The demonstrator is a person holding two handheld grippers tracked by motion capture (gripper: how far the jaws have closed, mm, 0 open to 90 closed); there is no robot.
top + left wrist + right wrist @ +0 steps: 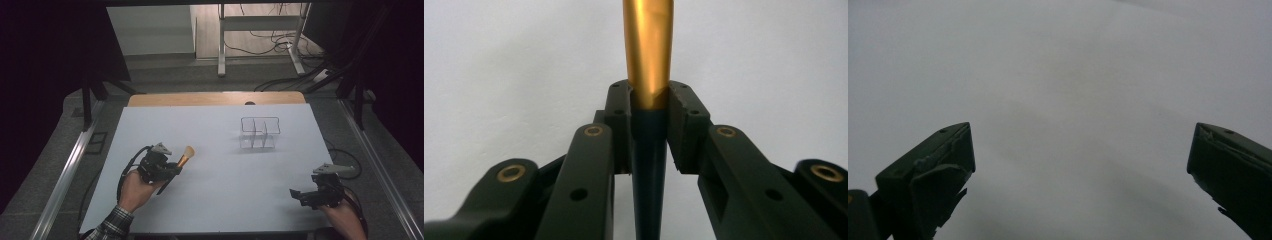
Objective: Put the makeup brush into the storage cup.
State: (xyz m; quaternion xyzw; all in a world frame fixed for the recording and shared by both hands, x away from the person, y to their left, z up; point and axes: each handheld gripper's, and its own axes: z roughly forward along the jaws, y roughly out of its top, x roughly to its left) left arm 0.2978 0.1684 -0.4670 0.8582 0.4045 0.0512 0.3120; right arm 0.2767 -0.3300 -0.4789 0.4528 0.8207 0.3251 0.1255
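- Left gripper (172, 169) clenched on brush (183, 160); in the left gripper view its pads pinch the brush (648, 65) right where the gold ferrule meets the dark handle.
- Brush sits over the left part of the table (210, 200), bristles pointing up-right, handle tail sticking out below the jaws; looks lifted off the surface, can't be sure.
- Organizer (259, 133), clear with divided compartments, stands mid-table, well apart from the brush, empty as far as visible.
- Right gripper (300, 196) near the right front edge, jaws spread wide, nothing between them (1078, 165).
- Step, judged: brush picked up, carry to organizer under way.
- Next move, judged: swing the brush over a compartment, tip it upright, lower in, release. The right could steady the light organizer.
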